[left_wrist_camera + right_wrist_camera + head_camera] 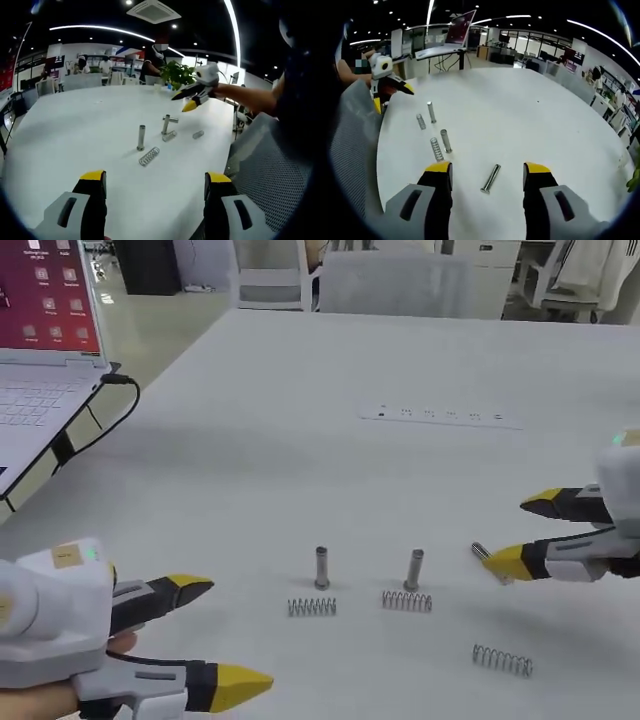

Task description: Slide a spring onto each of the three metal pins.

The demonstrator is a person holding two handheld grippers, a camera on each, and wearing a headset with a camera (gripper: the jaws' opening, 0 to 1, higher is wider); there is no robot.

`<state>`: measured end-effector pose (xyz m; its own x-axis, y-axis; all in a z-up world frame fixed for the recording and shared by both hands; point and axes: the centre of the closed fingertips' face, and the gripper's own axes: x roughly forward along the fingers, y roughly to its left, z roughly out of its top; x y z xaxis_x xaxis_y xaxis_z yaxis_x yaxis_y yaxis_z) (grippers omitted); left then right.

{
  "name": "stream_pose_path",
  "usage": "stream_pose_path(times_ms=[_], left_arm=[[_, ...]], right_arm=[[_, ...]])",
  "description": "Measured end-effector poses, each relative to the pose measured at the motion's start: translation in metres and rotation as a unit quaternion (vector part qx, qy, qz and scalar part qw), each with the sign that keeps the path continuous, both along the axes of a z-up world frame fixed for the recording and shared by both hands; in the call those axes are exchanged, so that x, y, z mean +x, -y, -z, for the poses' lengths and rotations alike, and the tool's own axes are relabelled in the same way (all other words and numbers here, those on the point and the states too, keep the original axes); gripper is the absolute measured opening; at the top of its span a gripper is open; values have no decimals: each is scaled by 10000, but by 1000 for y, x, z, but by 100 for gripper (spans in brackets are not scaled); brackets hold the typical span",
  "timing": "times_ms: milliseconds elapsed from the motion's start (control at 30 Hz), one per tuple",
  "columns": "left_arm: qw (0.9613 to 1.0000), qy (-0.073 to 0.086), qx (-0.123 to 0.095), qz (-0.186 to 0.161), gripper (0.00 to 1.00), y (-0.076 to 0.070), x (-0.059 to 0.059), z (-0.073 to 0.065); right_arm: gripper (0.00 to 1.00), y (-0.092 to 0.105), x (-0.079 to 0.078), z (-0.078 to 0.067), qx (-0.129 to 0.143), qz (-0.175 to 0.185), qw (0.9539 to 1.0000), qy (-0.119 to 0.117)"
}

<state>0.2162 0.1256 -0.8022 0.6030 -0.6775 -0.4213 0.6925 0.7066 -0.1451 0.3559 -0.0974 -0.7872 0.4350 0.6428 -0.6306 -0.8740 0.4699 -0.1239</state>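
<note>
Fallen pin (490, 179) lay just ahead of right claw (512, 532), jaws wide, long axis roughly along claw's reach. Left claw (235, 632), also wide, farther off.

**Yellow tips over a white surface**

The surface (300, 420) is plain white. Both the left gripper (235, 632) and the right gripper (508, 532) have white bodies and black jaws tipped in yellow. Pins (321, 567) and springs (312, 607) are silver-grey. The laptop (40, 300) screen glows pink-red.
</note>
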Motion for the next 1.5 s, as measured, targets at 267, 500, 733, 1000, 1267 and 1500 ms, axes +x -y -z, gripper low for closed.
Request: stream_pose_path(times_ms=[267, 500, 733, 1000, 1267, 1500], left_arm=[[10000, -7, -7, -3, 77, 0, 0, 0], [10000, -17, -3, 1, 77, 0, 0, 1], [10000, -19, -14, -15, 76, -1, 0, 1], [10000, -17, -23, -36, 76, -2, 1, 1], [10000, -6, -29, -48, 76, -2, 1, 0], [10000, -12, -8, -56, 75, -3, 1, 1]], right_arm=[[52, -2, 9, 11, -240, 96, 9996, -109], [46, -4, 15, 24, -314, 253, 9988, -290], [42, -2, 21, 35, -494, 463, 9968, -437], [33, -5, 28, 40, -581, 610, 9949, -560], [28, -7, 30, 45, -674, 726, 9927, -694], [22, -5, 30, 52, -750, 866, 9899, -832]])
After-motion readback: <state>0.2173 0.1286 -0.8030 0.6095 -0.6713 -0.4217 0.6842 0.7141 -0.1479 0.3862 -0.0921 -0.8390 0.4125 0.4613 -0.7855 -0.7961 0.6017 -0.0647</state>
